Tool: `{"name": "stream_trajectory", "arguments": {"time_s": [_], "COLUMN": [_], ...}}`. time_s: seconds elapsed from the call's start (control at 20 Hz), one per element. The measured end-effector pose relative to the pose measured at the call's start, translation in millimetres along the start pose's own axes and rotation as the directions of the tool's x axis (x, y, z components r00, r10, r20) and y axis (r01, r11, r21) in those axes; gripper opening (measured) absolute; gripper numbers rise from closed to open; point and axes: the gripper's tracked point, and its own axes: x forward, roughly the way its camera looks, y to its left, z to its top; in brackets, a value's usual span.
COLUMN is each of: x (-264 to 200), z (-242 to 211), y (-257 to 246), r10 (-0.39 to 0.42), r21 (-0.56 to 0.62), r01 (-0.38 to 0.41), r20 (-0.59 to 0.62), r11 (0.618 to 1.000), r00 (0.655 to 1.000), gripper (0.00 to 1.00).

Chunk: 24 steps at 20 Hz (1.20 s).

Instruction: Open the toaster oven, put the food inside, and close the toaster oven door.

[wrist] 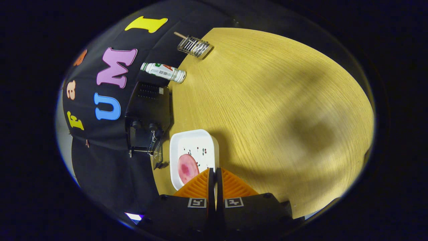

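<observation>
The gripper (215, 172) has its two fingers pressed together with nothing between them; just ahead of them a white tray (207, 139) lies on the wooden table (267, 100), holding a pink slice of food (187, 168); the black toaster oven (147, 117) stands beside the tray; a bottle (164, 71) and a wire rack (194, 46) are further beyond.

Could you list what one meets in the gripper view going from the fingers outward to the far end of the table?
Gripper, fingers closed with nothing between them → white dish holding the pink food, just ahead → black toaster oven → lying bottle → wire rack at the far end of the wooden table.
</observation>
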Motion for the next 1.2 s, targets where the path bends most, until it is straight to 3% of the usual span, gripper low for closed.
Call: {"name": "stream_trajectory", "arguments": {"time_s": [0.25, 0.5, 0.8, 1.2], "x": [-8.8, -10.6, 4.7, 55.0], "z": [-4.8, -22.5, -51.7, -87.8], "y": [30.5, 72.9, 114.9, 170.8], "r10": [0.068, 0.086, 0.051, 0.025], "r21": [0.077, 0.113, 0.084, 0.132], "r01": [-0.071, -0.092, -0.056, -0.036], "r20": [0.049, 0.060, 0.061, 0.082], "r11": [0.994, 0.989, 0.995, 0.991], "r00": [0.997, 0.995, 0.997, 0.996], "gripper": [0.05, 0.05, 0.05, 0.06]}}
